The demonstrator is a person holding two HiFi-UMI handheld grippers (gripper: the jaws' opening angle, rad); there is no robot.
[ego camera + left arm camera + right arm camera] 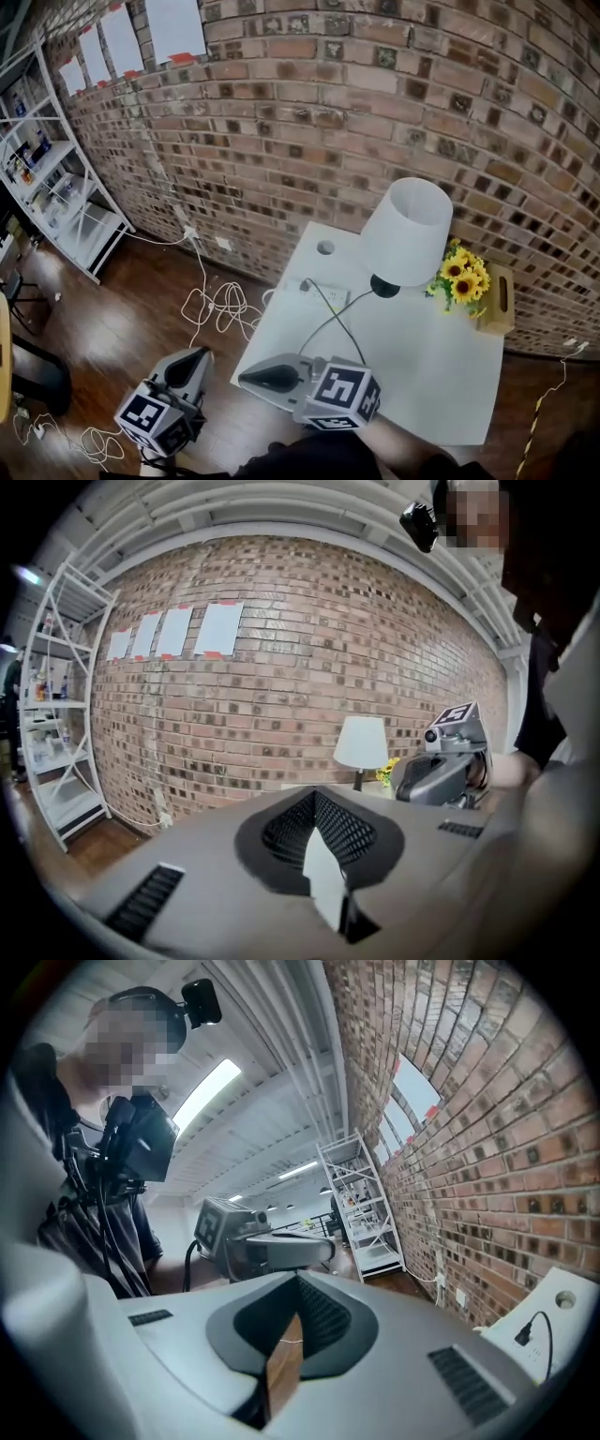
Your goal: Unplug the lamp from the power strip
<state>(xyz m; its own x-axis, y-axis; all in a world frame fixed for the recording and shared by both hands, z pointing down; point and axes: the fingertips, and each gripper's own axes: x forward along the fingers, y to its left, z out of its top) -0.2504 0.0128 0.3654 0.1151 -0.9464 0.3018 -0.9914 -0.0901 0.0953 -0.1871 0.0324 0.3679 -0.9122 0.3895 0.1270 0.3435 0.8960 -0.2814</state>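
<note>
While the grey left gripper (pixel 195 356) and right gripper (pixel 246 379) are held clenched on nothing before the square white table (pixel 441 375), the flat power strip (pixel 323 296) on it is seen with the black cord (pixel 352 315) of the taper-shaded white lamp (pixel 408 230) plugged in.

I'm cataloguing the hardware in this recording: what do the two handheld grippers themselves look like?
The left gripper and the right gripper match: smooth grey shells tapering to a black, ribbed nose, with small slotted vents on top. Each carries a cube with black-and-white square markers at its rear. A black cable trails from the left one.
</note>
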